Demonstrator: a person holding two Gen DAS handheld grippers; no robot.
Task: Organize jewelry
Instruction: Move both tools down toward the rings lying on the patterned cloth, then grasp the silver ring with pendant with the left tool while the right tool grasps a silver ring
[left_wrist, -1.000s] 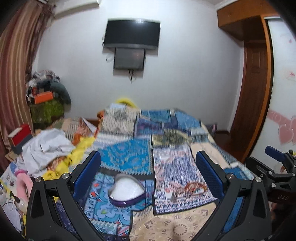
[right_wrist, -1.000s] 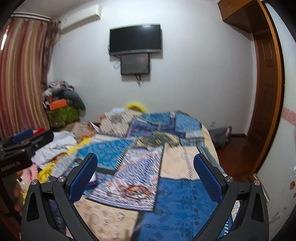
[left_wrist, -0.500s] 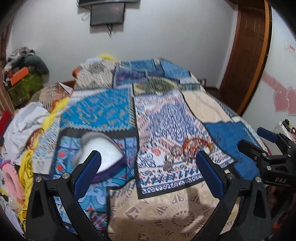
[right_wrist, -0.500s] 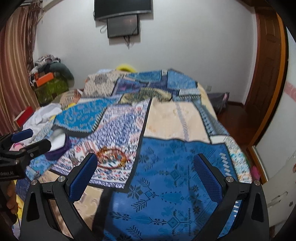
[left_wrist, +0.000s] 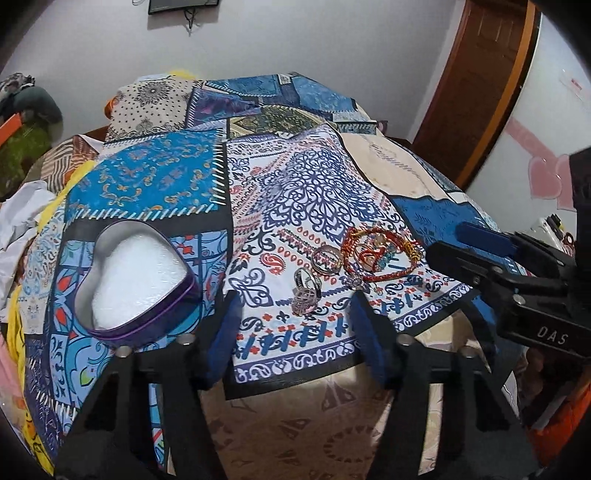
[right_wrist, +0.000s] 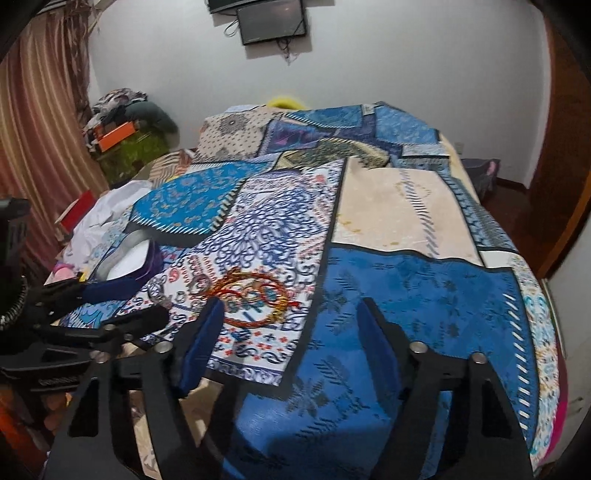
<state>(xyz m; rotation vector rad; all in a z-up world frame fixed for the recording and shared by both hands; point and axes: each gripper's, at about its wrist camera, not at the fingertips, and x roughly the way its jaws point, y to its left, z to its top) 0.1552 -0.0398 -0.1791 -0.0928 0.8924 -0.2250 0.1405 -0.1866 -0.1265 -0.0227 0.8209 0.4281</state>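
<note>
Jewelry lies in a loose cluster on the white, blue and red patterned panel of the patchwork bedspread (left_wrist: 303, 177), which covers the whole bed. Largest on the spread is the heart-shaped purple-walled tin with a white lining (left_wrist: 133, 284), open-topped, sitting left of the cluster and well apart from it. Next in size is the tangle of red and gold cord bracelets with blue beads (left_wrist: 380, 254), also seen in the right wrist view (right_wrist: 255, 295). Just left of the tangle lies a silver bangle ring (left_wrist: 325, 258); nearer the camera stands a dark-faced silver ring (left_wrist: 306, 278), touching a small pinkish sparkly ring (left_wrist: 304, 301).

The left claw (left_wrist: 295, 332) hovers above the spread just short of the small rings, jaws closing, nothing between them, pads touching nothing. The right claw (right_wrist: 291, 343) hangs over the edge of the patterned panel and the blue panel, jaws closing and likewise empty; its left blue pad (right_wrist: 201, 343) is near the bracelet tangle, apart from it.
</note>
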